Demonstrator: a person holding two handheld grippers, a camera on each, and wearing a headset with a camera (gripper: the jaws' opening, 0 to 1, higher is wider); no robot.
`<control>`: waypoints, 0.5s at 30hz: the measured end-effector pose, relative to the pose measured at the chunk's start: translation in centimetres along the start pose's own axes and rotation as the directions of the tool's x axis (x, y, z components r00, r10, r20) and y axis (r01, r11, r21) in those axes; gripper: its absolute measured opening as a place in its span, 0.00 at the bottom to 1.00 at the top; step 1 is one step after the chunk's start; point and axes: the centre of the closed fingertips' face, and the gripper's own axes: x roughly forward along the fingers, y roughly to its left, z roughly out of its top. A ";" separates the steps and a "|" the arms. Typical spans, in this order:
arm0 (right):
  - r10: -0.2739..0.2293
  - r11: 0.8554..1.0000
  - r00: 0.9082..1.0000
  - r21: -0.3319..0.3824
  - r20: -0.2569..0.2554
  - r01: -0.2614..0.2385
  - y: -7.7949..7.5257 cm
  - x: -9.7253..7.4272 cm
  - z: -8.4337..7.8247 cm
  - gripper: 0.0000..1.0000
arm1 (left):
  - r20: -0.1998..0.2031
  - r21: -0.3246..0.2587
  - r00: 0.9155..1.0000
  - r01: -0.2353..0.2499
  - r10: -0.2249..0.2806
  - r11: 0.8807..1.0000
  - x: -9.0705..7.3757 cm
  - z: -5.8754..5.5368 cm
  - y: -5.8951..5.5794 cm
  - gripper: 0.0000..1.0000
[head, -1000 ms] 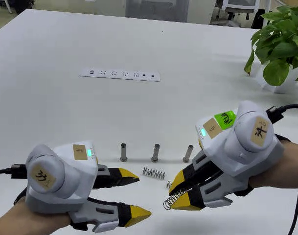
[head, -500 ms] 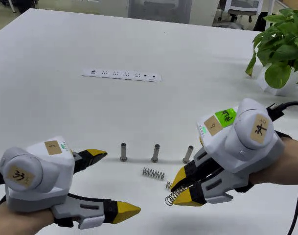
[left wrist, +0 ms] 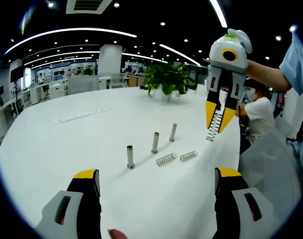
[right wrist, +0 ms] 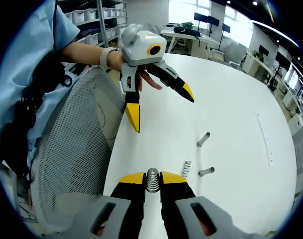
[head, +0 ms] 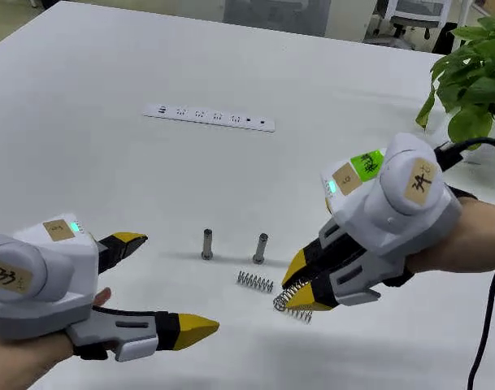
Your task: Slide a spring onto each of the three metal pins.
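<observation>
— Spring (head: 286, 299) first: where was it?

— Pinched between the shut jaws of the right hand-held gripper (head: 293, 289), held above the bench (head: 109, 179) at about four o'clock from the pins (left wrist: 155, 143). Part of its coil stuck out past the jaw tips.

— And the pins?

— In the left gripper view, three stood upright in a row, all bare. Two loose springs (left wrist: 166, 159) lay on their sides just beside them, at about six o'clock. The left hand-held gripper (head: 174, 283) sat at eight o'clock, jaws spread wide, holding nothing.

— What could have gone wrong?

— I judged the free end the main worry. It could sway or bend, miss the pin top and nudge the pin over, since nothing braced the pins. A hard squeeze might also have kinked the coil or flicked it out. In the head view the right hand-held gripper covered the third pin, so lining up there would have been partly blind.

— Any writing?

— A round sticker (head: 5, 276) on the left one read "33". A matching sticker (head: 420, 180) on the right looked like "34". A green label (head: 365, 165) carried marks too small to read.
</observation>
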 end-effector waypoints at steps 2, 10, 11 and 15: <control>-0.001 1.000 1.000 -0.017 -0.011 0.001 -0.6 -0.1 0.4 0.12 | 0.005 -0.003 1.000 -0.009 0.009 1.000 0.0 0.0 0.2 0.99; 0.001 0.998 0.999 -0.064 -0.040 -0.003 -2.6 -0.1 1.4 0.12 | 0.037 -0.029 0.998 -0.058 0.059 0.998 -0.5 0.3 1.2 0.98; 0.002 0.998 0.999 -0.069 -0.043 -0.005 -2.8 0.0 1.6 0.12 | 0.041 -0.039 0.998 -0.056 0.058 0.998 -0.6 0.3 1.2 0.96; -0.003 0.996 0.998 -0.092 -0.067 -0.003 -3.8 0.3 1.8 0.12 | 0.049 -0.042 0.996 -0.074 0.076 0.996 -0.7 0.2 1.6 0.98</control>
